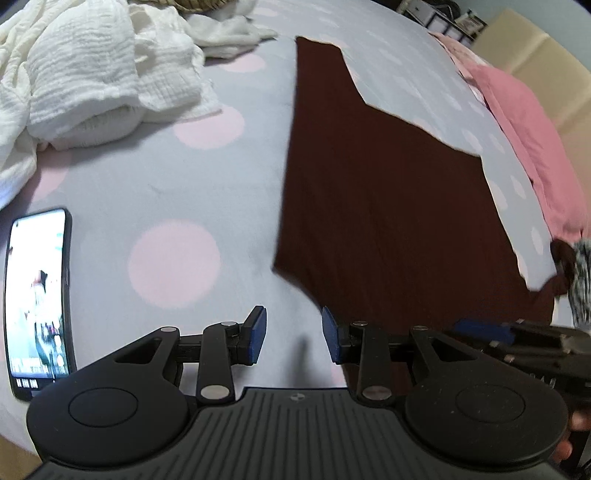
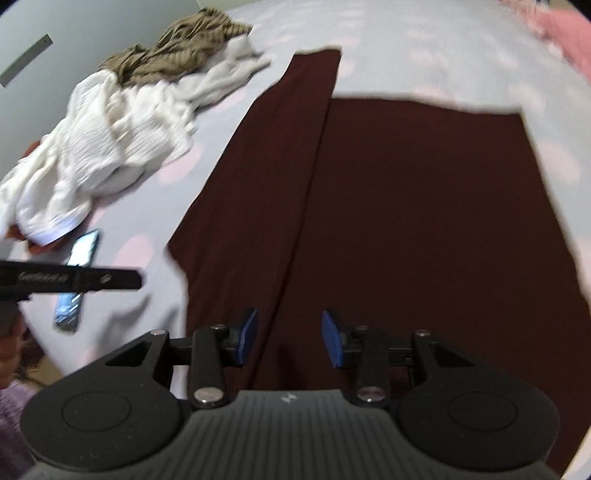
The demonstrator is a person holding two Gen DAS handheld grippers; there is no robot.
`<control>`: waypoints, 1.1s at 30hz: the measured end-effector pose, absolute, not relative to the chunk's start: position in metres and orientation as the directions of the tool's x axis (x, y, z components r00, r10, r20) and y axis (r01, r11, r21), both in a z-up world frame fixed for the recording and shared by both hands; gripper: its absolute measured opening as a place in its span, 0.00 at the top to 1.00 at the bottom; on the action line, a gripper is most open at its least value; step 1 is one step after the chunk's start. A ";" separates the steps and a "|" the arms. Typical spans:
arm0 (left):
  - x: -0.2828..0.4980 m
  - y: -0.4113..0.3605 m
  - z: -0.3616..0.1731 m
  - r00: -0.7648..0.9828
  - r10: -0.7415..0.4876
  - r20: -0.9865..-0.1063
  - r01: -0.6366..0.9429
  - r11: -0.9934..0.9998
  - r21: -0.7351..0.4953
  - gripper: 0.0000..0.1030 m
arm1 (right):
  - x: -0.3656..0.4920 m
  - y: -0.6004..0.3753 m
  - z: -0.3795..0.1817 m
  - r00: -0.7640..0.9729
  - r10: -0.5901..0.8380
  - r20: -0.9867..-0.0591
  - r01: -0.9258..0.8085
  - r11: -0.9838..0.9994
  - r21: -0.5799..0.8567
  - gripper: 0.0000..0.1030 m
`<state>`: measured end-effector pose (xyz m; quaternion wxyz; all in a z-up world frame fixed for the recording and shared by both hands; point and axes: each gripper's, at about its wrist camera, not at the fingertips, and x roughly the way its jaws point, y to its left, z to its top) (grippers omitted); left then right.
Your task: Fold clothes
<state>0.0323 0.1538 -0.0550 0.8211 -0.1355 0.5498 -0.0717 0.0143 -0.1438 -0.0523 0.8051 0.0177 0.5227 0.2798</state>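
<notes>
— While both grippers hang free, where am I in the fold?

— Between folds, I judge. My left gripper [image 1: 293, 334] has its jaws parted with nothing between them, over the bedsheet [image 1: 155, 192] beside the dark red garment [image 1: 388, 206]. My right gripper [image 2: 290, 338] is parted too, empty, above the garment's near end.

— And the garment?

— It lies flat on the bed, one long strip [image 2: 258, 177] already laid over along its left side. Next I need to pick an edge and pinch a single layer cleanly.

— Any containers?

— Only a wicker basket [image 1: 201, 3] at the far edge; I can't see its contents. The white clothes [image 1: 85, 74] are heaped on the sheet, apart from the phone [image 1: 37, 302].
</notes>
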 end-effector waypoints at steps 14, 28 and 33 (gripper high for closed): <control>-0.010 0.140 -0.059 0.385 -0.211 -0.898 -0.040 0.969 -0.245 0.71 | -0.052 -0.123 -0.096 0.129 0.608 -0.783 -0.440 0.743 0.504 0.64; -0.009 0.127 -0.063 0.360 -0.184 -0.915 -0.001 0.980 -0.197 0.71 | -0.060 -0.118 -0.105 0.026 0.608 -0.793 -0.401 0.733 0.549 0.93; -0.001 0.112 -0.059 0.364 -0.197 -0.910 0.027 0.979 -0.201 0.71 | -0.061 -0.130 -0.092 0.009 0.606 -0.795 -0.400 0.731 0.553 0.88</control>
